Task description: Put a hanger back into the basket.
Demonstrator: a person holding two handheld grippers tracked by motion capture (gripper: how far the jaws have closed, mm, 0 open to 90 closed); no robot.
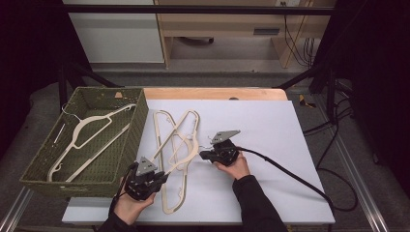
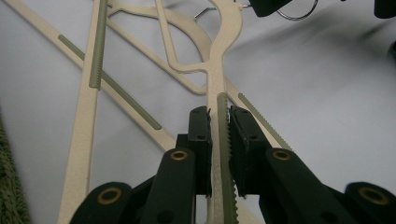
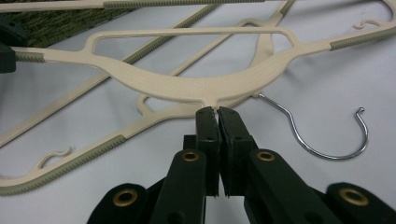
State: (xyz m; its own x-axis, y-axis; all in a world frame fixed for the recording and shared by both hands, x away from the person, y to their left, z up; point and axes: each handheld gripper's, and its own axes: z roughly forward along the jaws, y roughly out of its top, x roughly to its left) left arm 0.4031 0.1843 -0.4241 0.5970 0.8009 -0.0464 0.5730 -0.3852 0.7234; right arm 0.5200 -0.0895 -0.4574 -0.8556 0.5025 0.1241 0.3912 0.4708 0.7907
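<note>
**Inspector A:** Start with the largest item. The desk (image 1: 270,140), under its white cover, carries a woven green basket (image 1: 138,126) just outside the left gripper (image 1: 145,178). One cream hanger (image 1: 92,126) already lies inside it. Risk there?

**Inspector B:** Moderate. The basket wall stands right beside the left gripper. If the held hanger is swung over low, its long arm could catch the rim and shove the basket toward the desk edge.

**Inspector A:** Next, the hangers on the desk.

**Inspector B:** Between the two grippers lies a crossed pile. The upper hanger (image 3: 187,86) is held at two places. The left gripper's jaws are pressed onto its ridged arm (image 2: 222,140), which runs straight ahead of them. The right gripper (image 3: 215,114) is closed tight at the neck of that hanger, where the wire hook (image 3: 322,133) leaves the body; whether it nips the wire stem or the plastic nub, I cannot tell.

**Inspector A:** And the hazard?

**Inspector B:** Entanglement. A second hanger (image 3: 70,151) lies beneath, crossing the first directly under the right gripper. In my judgement, a lift could drag it along by a notch or the hook, then drop it off the desk.

**Inspector A:** Smallest point?

**Inspector B:** The right gripper's hold is narrow. If it slips, the hanger pivots on the left gripper's hold and swings down.
</note>
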